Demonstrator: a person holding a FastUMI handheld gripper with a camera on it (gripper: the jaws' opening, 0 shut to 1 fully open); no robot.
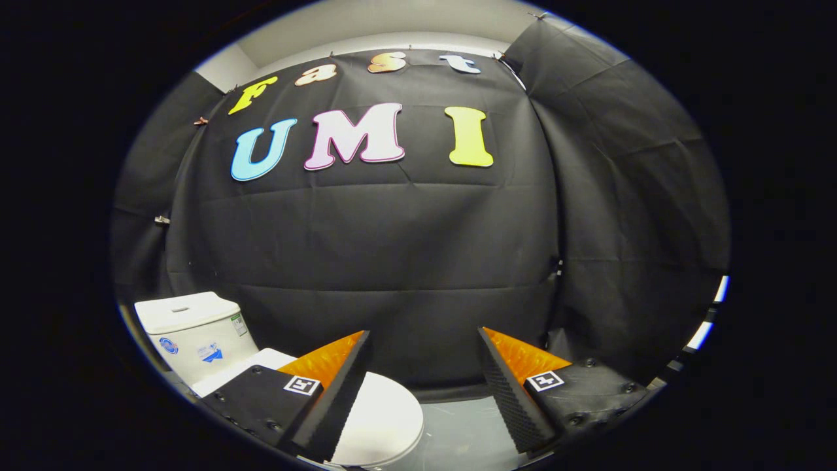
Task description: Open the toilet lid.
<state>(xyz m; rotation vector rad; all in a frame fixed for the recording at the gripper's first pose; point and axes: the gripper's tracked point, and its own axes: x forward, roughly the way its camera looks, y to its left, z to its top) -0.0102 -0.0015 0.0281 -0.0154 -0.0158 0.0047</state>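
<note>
Nothing is done yet: the toilet lid (382,418) lies flat and closed, below and partly behind the left finger, with the tank (189,330) behind it. The gripper (425,386) hangs above, fingers wide apart, holding nothing.

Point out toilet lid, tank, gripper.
toilet lid (382,422), gripper view, closed lid's white top.
tank (196,343), gripper view, front wall.
gripper (425,340), gripper view, open gap midway between fingertips.

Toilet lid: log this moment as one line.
toilet lid: closed, untouched | gripper: open, holding nothing, above lid | cistern: beyond left finger
</note>
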